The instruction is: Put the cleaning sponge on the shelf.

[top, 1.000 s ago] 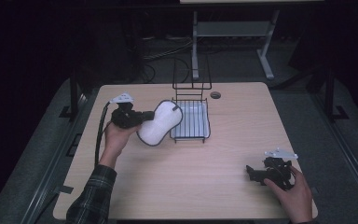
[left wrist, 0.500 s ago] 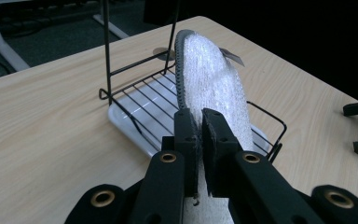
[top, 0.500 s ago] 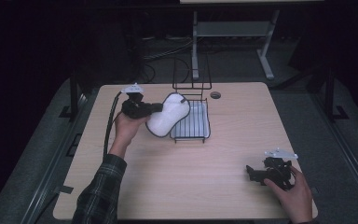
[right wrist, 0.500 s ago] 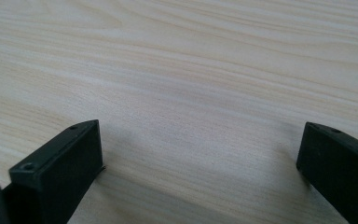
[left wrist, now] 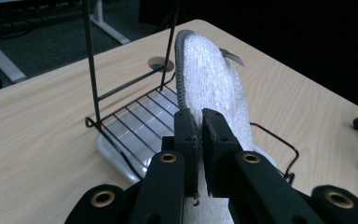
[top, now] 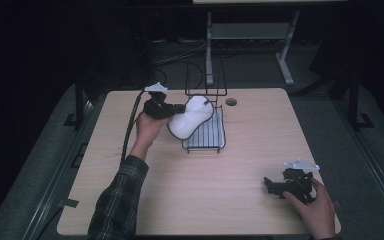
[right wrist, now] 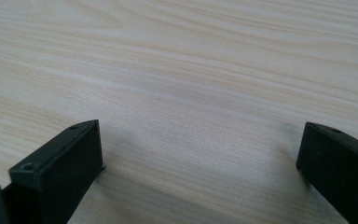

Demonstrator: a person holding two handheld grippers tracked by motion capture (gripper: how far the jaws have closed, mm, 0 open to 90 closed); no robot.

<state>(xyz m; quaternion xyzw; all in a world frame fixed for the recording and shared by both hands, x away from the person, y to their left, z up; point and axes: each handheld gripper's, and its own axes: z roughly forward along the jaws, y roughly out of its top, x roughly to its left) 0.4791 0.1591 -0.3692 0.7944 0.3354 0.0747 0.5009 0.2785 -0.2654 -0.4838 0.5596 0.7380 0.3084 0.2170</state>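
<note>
Dark lab, wooden table, floor cables

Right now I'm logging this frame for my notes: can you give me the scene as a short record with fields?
surface: wooden table
left gripper: shut on white slipper, held on edge above the rack
wire rack: on table, far centre, tall back frame
right gripper: open, holding nothing, low over bare table near right

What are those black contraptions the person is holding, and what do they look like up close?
Both are hand-held tools of black plastic. The left gripper has two flat, blocky jaws on arms with brass-coloured rivets, a grey three-cornered plate on top and a thick black cable trailing off. The right gripper looks the same, plate included. The left arm wears a dark plaid sleeve.
</note>
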